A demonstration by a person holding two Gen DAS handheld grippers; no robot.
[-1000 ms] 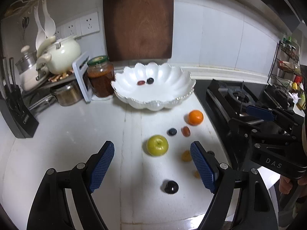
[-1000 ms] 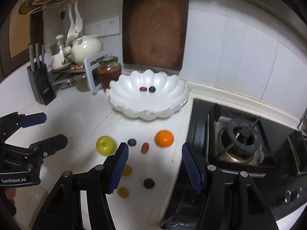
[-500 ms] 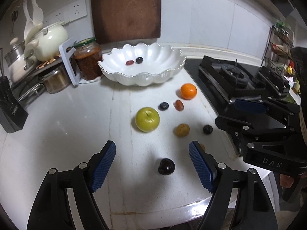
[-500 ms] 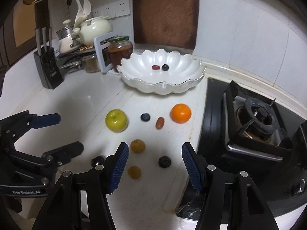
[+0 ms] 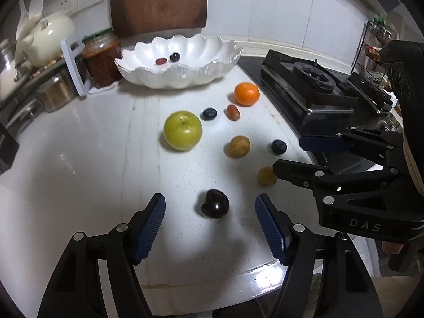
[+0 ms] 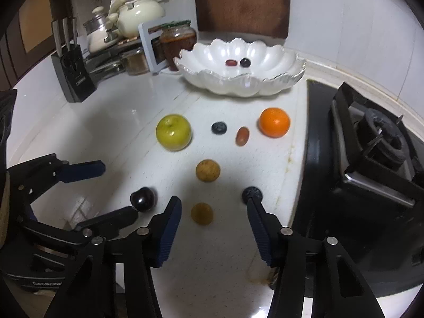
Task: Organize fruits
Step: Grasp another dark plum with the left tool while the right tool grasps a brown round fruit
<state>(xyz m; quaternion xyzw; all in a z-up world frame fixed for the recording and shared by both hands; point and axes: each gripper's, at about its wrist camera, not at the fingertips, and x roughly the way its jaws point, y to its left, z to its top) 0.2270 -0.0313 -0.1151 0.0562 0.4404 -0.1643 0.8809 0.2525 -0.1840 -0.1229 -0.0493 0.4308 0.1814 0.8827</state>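
Note:
Loose fruit lies on the white counter: a green apple (image 5: pixel 182 129), an orange (image 5: pixel 246 94), two blueberries and some small brown and yellow fruits. My left gripper (image 5: pixel 210 201) hangs low over a dark cherry (image 5: pixel 215 204). The cherry sits between the closing jaws, clear of both pads. My right gripper (image 6: pixel 213 204) is also closing, with a small yellow fruit (image 6: pixel 202 213) between its jaws and untouched. A blueberry (image 6: pixel 251 193) lies just beyond its right fingertip. The white scalloped bowl (image 5: pixel 185 76) at the back holds two small fruits.
A black gas stove (image 6: pixel 371 143) borders the fruit on the right. A red-filled jar (image 5: pixel 102 58), a white rack, a cream kettle (image 6: pixel 140 16) and a knife block (image 6: pixel 73 76) crowd the back left. A wooden board (image 5: pixel 159 0) leans on the tiled wall. The counter's front edge is close below both grippers.
Both grippers have sunk toward the counter and tipped further down. Their jaws have narrowed. The cherry now lies between the left fingers and the small yellow fruit between the right ones.

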